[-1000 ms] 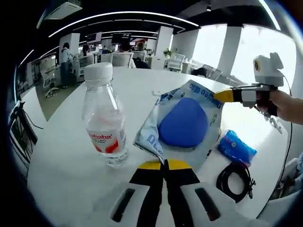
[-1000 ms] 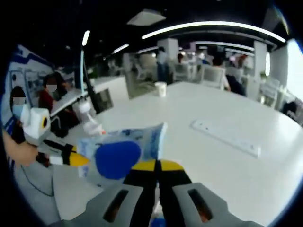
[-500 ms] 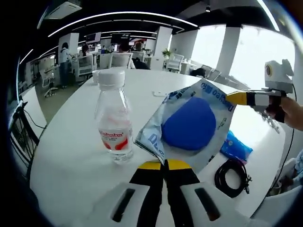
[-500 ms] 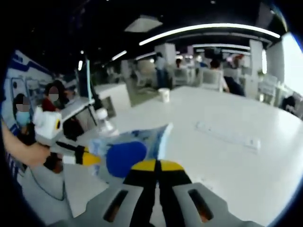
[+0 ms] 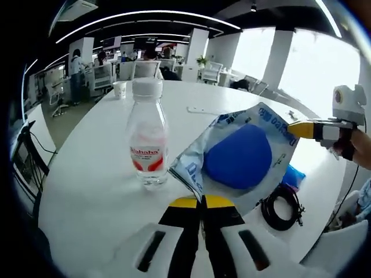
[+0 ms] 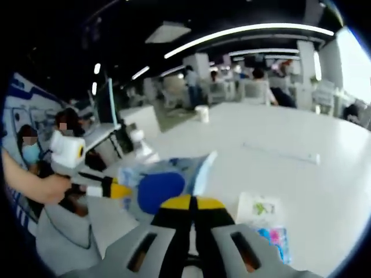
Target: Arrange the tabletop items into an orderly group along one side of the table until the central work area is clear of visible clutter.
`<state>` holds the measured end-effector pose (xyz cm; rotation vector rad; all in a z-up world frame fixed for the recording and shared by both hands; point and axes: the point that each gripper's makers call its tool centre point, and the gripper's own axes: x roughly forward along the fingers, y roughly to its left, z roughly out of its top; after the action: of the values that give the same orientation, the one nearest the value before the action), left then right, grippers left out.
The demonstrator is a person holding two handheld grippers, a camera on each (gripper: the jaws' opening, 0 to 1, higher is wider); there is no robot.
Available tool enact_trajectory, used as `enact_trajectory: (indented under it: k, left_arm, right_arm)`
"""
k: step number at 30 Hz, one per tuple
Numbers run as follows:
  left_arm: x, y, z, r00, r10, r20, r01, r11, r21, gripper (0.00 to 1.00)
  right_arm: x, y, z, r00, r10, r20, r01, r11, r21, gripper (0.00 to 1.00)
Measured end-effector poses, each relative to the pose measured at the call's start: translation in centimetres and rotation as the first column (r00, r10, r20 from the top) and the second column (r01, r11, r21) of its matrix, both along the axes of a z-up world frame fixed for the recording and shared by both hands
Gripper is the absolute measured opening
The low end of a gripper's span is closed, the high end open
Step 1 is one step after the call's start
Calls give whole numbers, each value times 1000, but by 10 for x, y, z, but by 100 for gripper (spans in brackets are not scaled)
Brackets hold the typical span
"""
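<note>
On the round white table (image 5: 87, 191), seen in the left gripper view, a clear plastic water bottle with a white cap and a red label (image 5: 148, 142) stands upright. Just to its right is a see-through plastic bag with blue writing and a big blue round thing inside (image 5: 237, 157). The bag is held up off the table between the two grippers. The left gripper (image 5: 201, 202) has its yellow-tipped jaws pressed together on the bag's near edge. The right gripper (image 5: 297, 128) comes in from the right side, and its yellow tip touches the bag's far corner. A hand (image 5: 355, 152) holds that gripper. Under the bag, a small blue shiny packet (image 5: 293, 175) peeks out, and a coiled black cable (image 5: 281, 206) lies on the table near it. Far back on the table there is a white paper cup (image 5: 119, 88) and a long flat white strip (image 5: 204, 110).

From the right gripper view, the right gripper (image 6: 189, 202) has its jaws closed tight on the same bag (image 6: 165, 182). The left gripper (image 6: 119, 190) holds the bag's other end. On the table to the right lie a small white packet with green marks (image 6: 259, 209) and a colourful pink and blue packet (image 6: 277, 241), touching each other. People sit at desks far behind
</note>
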<state>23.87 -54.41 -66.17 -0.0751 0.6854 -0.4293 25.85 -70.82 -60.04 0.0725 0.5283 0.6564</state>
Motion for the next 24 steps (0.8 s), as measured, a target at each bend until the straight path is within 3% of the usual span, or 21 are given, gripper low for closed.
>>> enact_trajectory:
  k: [11,24]
  left_arm:
    - [-13,17,-2,999,-20,-31,21,1000,13,0]
    - [-30,22,-14,994,-7,-112,2,999,-44,1]
  right_arm:
    - [-38,10,-18,998,-35,-60,37,999,39,0]
    - [-61,15,-27,993,-65,-102,70,996,54,0]
